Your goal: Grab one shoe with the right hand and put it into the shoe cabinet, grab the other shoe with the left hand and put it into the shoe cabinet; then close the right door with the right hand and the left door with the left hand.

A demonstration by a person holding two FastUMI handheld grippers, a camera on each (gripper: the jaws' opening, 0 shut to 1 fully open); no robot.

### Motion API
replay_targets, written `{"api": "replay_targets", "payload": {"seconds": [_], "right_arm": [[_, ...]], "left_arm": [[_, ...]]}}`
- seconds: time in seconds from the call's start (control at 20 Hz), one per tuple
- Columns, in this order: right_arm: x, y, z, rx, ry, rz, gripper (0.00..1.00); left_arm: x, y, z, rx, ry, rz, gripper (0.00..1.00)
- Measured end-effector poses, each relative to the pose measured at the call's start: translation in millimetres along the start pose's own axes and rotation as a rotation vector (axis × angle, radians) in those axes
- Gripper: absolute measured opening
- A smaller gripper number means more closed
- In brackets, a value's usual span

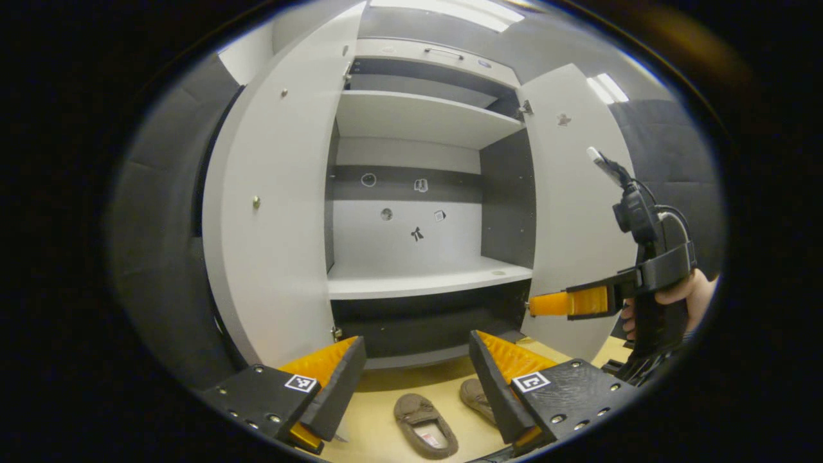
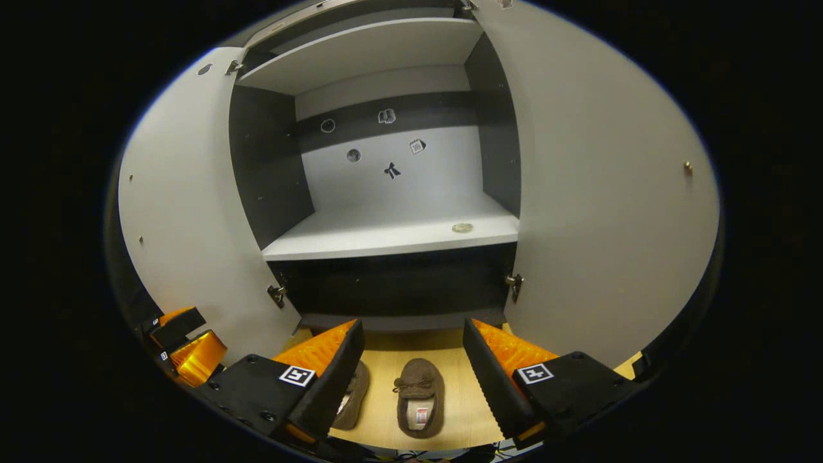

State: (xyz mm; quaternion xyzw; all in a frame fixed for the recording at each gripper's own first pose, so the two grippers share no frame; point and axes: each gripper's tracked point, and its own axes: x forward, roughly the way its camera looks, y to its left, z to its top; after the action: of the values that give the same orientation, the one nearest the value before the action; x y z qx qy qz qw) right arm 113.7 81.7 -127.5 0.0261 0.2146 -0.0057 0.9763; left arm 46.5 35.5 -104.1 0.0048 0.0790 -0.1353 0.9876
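Sitting on the wooden floor (image 2: 466,411) before the open shoe cabinet (image 2: 392,238): two brown moccasin slippers (image 2: 419,397), side by side. Both doors (image 2: 604,193) stand wide. Left gripper (image 1: 416,379) and right gripper (image 2: 411,370) hover above, fingers apart, holding nothing.

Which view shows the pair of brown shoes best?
The right gripper view: one shoe lies whole between the open fingers, the other shoe half hidden. In the left gripper view, a finger cuts off one shoe.

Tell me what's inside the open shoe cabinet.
The grey two-door shoe cabinet holds no shoes on its visible shelves; a small round disc lies on the middle shelf. The dark bottom compartment is too shadowed to judge. Both brown moccasin shoes sit outside, on the wooden floor.
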Motion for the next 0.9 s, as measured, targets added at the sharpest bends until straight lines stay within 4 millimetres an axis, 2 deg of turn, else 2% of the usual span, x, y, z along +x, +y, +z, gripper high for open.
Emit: {"api": "replay_targets", "payload": {"seconds": [0.25, 0.3, 0.35, 0.4, 0.45, 0.55, 0.65, 0.7, 0.85, 0.9], "right_arm": [[34, 7, -71, 0.041, 0.180, 0.070, 0.98], [40, 8, -84, 0.041, 0.207, 0.073, 0.93], [44, 9, -95, 0.040, 0.237, 0.075, 0.98], [48, 9, -110, 0.034, 0.262, 0.080, 0.98], [53, 9, -120, 0.024, 0.278, 0.082, 0.98], [63, 11, -138, -0.006, 0.307, 0.084, 0.98], [68, 15, -159, -0.013, 0.355, 0.094, 0.98], [72, 19, -167, -0.007, 0.370, 0.100, 0.98], [80, 26, -189, 0.018, 0.408, 0.113, 0.99], [83, 26, -195, 0.020, 0.421, 0.113, 0.94]], "left_arm": [[-7, 2, -11, -0.020, 0.044, 0.037, 0.93], [-8, 2, -13, -0.017, 0.053, 0.038, 0.93], [-9, 3, -14, -0.010, 0.060, 0.039, 0.98], [-9, 3, -16, -0.003, 0.066, 0.038, 0.93], [-10, 2, -17, 0.000, 0.071, 0.032, 0.89], [-9, 0, -22, 0.003, 0.088, 0.020, 0.98], [-9, -4, -26, 0.004, 0.101, 0.011, 0.98], [-9, -6, -24, 0.005, 0.099, 0.006, 0.94], [-9, -13, -20, 0.003, 0.090, 0.000, 0.94], [-10, -14, -21, 0.000, 0.090, -0.001, 0.99]]}}
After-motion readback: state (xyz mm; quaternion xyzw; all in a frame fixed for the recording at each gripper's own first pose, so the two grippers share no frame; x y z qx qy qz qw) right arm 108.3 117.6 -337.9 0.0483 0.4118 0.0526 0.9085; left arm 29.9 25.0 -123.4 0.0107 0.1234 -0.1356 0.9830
